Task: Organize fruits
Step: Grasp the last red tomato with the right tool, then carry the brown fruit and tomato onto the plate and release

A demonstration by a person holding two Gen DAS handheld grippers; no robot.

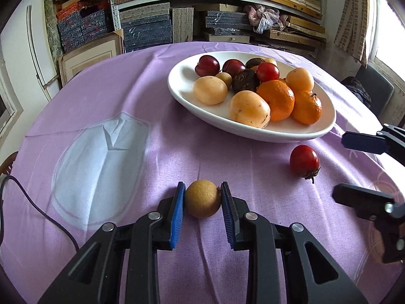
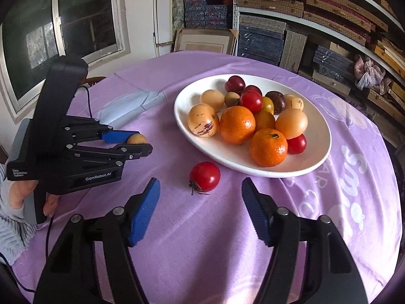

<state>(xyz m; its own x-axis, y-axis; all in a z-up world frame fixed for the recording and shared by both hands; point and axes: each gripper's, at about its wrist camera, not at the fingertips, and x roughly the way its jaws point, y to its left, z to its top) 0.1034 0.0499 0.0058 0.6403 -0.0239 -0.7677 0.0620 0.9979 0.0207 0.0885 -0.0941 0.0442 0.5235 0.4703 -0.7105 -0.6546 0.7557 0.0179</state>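
Both pictures are lit by soft daylight, and the scene is seen brightly and in good colour. In the left wrist view a window (image 1: 387,30) at the right edge is overexposed to plain white. Small highlights are shown on the white plate (image 1: 202,98) and on the tomato (image 2: 204,176), and short soft shadows are cast on the purple tablecloth (image 2: 202,240). Strong fisheye distortion is visible: the shelves (image 2: 316,27) are bent into curves, and the corners are cut off by a dark vignette. The centre is sharp; the edges are slightly smeared.
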